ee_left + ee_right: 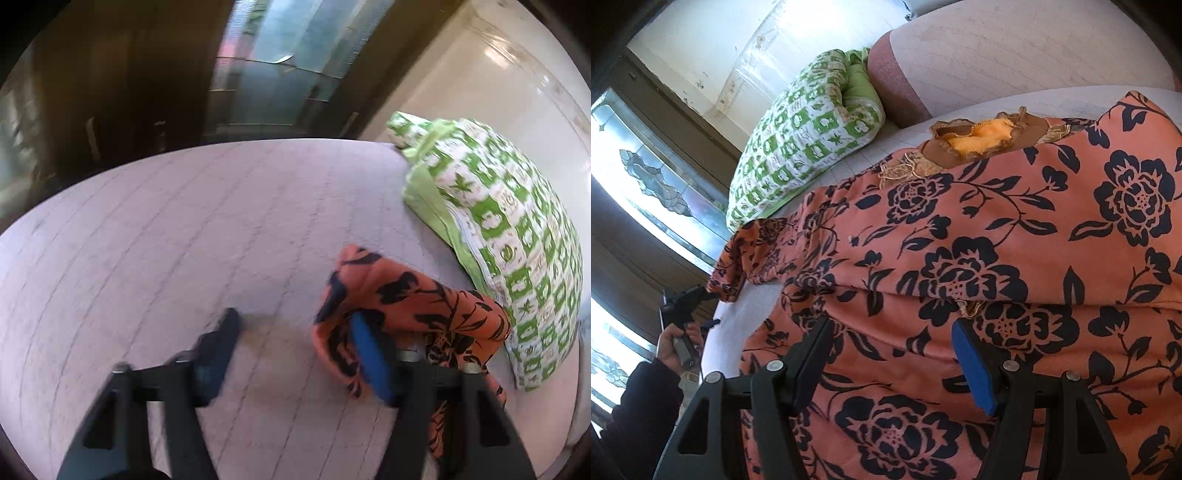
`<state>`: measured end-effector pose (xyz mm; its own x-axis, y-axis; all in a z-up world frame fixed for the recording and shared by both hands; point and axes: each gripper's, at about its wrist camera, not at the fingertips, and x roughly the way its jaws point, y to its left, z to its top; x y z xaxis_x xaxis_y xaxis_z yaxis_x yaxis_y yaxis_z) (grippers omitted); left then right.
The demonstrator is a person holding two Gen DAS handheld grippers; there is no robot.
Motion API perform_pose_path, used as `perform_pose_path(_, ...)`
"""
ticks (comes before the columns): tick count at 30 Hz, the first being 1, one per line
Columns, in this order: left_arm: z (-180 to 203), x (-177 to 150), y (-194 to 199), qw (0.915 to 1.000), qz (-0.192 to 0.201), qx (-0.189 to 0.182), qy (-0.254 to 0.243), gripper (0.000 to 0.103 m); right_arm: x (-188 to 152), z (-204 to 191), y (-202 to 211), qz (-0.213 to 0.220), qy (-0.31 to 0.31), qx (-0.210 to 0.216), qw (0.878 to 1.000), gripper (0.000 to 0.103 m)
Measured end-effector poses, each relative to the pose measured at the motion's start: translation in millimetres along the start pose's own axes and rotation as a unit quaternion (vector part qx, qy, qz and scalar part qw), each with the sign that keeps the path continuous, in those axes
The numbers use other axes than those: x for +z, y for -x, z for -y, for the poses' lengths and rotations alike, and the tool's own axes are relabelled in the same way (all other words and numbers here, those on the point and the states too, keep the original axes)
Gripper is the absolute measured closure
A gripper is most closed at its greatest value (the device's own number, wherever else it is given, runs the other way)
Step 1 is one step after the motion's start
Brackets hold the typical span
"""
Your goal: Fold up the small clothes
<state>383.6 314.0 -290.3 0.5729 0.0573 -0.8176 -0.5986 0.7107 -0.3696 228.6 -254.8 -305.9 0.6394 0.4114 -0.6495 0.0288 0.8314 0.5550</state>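
Bright window glare, motion blur — fisheye-bent, dark edges

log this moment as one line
left gripper: open, dress sleeve draped against one finger | right gripper: open above dress | dress: lying on bed beside pillow

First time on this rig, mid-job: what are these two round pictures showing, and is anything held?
No robot arm: a person carries a two-finger gripper in each hand, each with a wide-angle camera looking along its fingers. One picture comes from the left gripper, the other from the right gripper. On the pale quilted bed lie an orange garment with black flowers and a green-and-white pillow. The right gripper hangs open above the garment. The left gripper is open too; a garment end drapes against its blue-padded finger, not pinched.
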Motion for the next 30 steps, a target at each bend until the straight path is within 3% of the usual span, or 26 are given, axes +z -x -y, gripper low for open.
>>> perform_pose_path(1,3.8,0.6,-4.9,0.9999,-0.01,-0.003,-0.012,0.084,0.0,0.4,-1.2,0.0,0.001,-0.002,1.0,0.033)
perform_pose_path(3,13.5,0.4,-9.2,0.9989,-0.011,0.015,-0.044,0.094,0.5,1.9,-2.0,0.003,0.003,-0.009,1.0,0.033)
perform_pose_path(7,35.3,-1.4,8.8,0.9957,0.02,0.009,-0.09,0.099,3.0,5.3,2.8,0.02,0.0,-0.02,1.0,0.033)
perform_pose_path(12,80.2,-9.9,46.7,0.9856,0.025,-0.02,-0.166,0.1,11.6,18.7,19.4,0.05,-0.027,-0.023,0.998,0.034)
perform_pose_path(18,165.1,-39.7,120.5,0.9619,0.031,-0.083,-0.259,0.1,18.4,36.8,38.2,0.076,-0.065,-0.015,0.995,0.034)
perform_pose_path(21,215.9,-67.1,159.4,0.9447,0.031,-0.12,-0.304,0.101,21.5,46.4,48.1,0.091,-0.085,-0.01,0.992,0.034)
perform_pose_path(22,236.5,-80.3,173.7,0.9349,0.035,-0.133,-0.327,0.101,22.0,48.6,50.2,0.094,-0.09,-0.009,0.991,0.034)
perform_pose_path(24,267.3,-99.5,195.8,0.9217,0.043,-0.129,-0.363,0.101,23.6,55.9,56.2,0.097,-0.105,-0.004,0.99,0.034)
perform_pose_path(26,276.7,-103.5,205.3,0.9214,0.041,-0.123,-0.366,0.1,24.8,61.6,62.0,0.099,-0.111,-0.009,0.989,0.034)
perform_pose_path(28,267.5,-95.5,207.3,0.9317,0.047,-0.106,-0.344,0.099,25.7,64.1,64.5,0.099,-0.112,-0.019,0.989,0.034)
perform_pose_path(30,254.8,-90.8,211.4,0.9316,0.064,-0.1,-0.343,0.099,25.3,67.1,66.4,0.098,-0.119,-0.015,0.988,0.034)
